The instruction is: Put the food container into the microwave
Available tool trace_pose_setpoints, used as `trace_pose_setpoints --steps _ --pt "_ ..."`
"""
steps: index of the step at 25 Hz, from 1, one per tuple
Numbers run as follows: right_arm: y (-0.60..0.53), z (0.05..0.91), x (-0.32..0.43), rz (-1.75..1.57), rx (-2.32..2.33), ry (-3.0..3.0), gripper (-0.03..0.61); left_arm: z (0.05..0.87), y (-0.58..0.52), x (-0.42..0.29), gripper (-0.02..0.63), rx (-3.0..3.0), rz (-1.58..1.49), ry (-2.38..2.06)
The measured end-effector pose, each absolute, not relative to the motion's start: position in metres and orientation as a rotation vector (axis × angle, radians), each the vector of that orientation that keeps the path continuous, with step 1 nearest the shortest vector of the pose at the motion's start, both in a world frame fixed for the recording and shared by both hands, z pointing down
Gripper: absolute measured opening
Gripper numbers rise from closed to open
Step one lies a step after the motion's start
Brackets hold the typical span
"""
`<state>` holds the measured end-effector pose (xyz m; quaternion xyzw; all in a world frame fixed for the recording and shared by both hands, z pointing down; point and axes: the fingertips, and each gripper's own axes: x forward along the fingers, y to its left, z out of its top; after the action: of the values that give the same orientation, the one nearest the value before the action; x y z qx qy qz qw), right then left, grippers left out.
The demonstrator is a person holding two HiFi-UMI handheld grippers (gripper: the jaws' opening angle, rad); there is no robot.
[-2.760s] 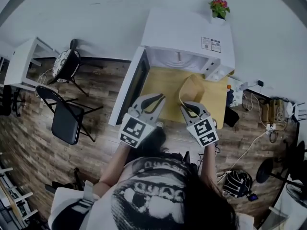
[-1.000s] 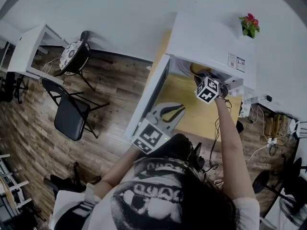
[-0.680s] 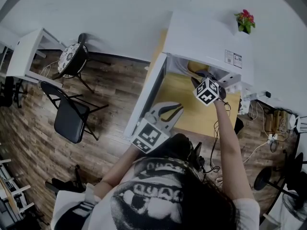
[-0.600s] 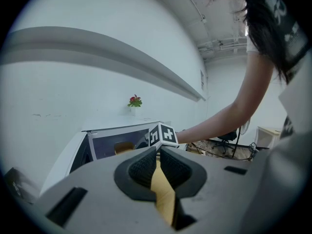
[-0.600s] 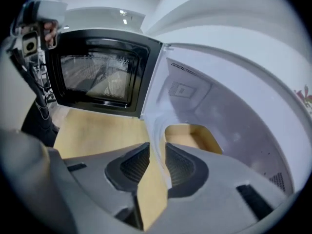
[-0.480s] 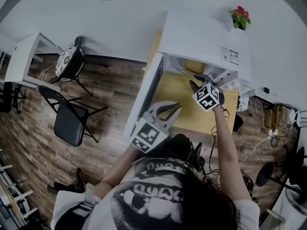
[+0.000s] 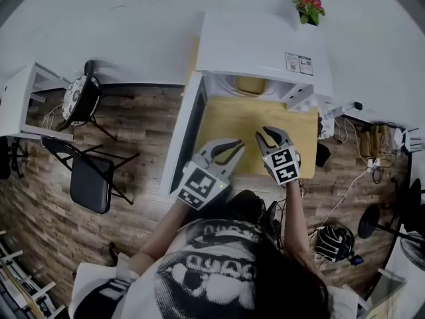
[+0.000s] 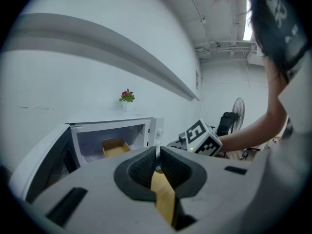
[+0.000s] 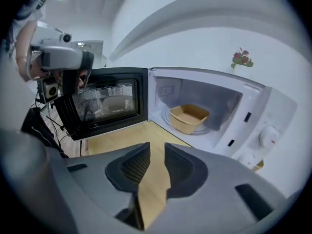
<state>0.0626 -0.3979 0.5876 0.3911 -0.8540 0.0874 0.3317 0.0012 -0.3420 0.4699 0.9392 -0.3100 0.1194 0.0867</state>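
The tan food container (image 7: 251,85) sits inside the open white microwave (image 7: 259,42), on its floor; it also shows as the container (image 9: 188,117) in the right gripper view and the container (image 8: 115,147) in the left gripper view. The microwave door (image 7: 179,135) hangs open to the left. My right gripper (image 7: 273,133) is over the front of the yellow table (image 7: 232,121), open and empty, well clear of the container. My left gripper (image 7: 236,145) hovers beside it, shut on nothing. Both point toward the microwave.
A potted red-flowered plant (image 7: 309,6) stands on the microwave's top. A black folding chair (image 7: 89,178) and a round-seat chair (image 7: 80,98) stand on the wood floor at left. Cables and a power strip (image 7: 372,151) lie to the right of the table.
My right gripper carried the container into the microwave, let go of it and drew back to the table's front. The left gripper has stayed low near the table's front edge.
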Motion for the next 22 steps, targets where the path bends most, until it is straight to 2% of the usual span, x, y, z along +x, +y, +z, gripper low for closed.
trace_pose_setpoints --steps 8,22 --pt "-0.343 0.581 0.091 0.394 1.189 -2.23 0.087 0.492 -0.335 0.027 0.023 2.803 0.422 -0.79" --pt "-0.273 0.558 0.113 0.427 1.306 -2.253 0.08 0.498 -0.298 0.057 0.023 2.855 0.509 -0.682"
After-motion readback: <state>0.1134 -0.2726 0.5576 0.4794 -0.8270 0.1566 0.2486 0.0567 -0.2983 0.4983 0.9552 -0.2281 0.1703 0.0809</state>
